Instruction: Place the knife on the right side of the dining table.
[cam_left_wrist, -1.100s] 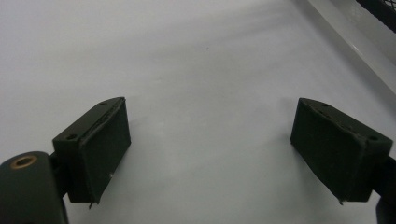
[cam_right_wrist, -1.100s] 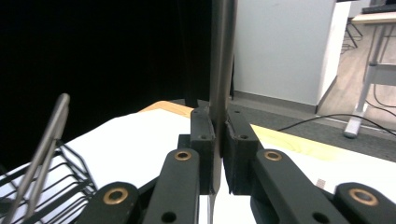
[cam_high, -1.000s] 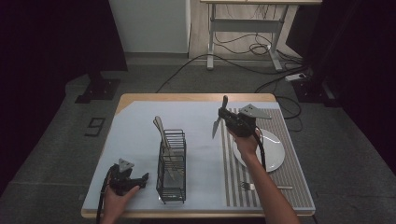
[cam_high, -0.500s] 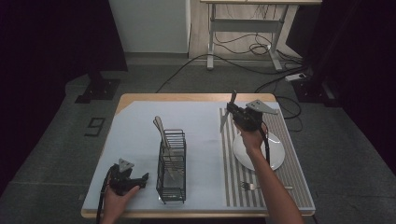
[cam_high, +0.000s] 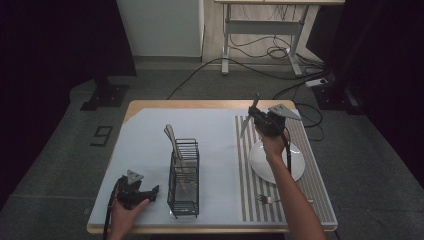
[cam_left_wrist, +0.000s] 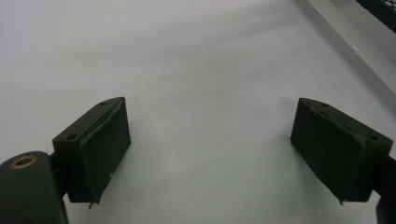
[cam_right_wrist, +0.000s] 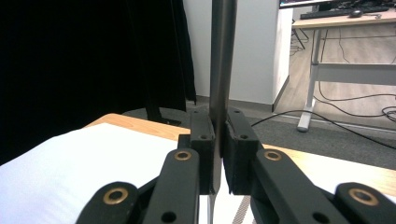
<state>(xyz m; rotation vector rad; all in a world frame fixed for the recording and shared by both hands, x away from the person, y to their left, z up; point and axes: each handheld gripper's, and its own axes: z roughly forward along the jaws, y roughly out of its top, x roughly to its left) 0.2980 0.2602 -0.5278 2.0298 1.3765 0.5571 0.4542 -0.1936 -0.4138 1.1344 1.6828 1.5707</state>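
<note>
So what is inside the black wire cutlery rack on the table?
The black wire cutlery rack holds pale utensils standing tilted, handles rising above its rim. Their lower ends are blurred behind the wires, so their type and number stay unclear.

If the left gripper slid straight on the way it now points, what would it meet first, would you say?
Probably the wire basket: the left gripper lies open on the white mat, its fingers aimed at the basket's lower side, with nothing between them, though depth is hard to judge.

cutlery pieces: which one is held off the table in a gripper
The knife, clamped in the right gripper above the striped mat. The fork lies flat on that mat; another utensil stands in the wire caddy.
</note>
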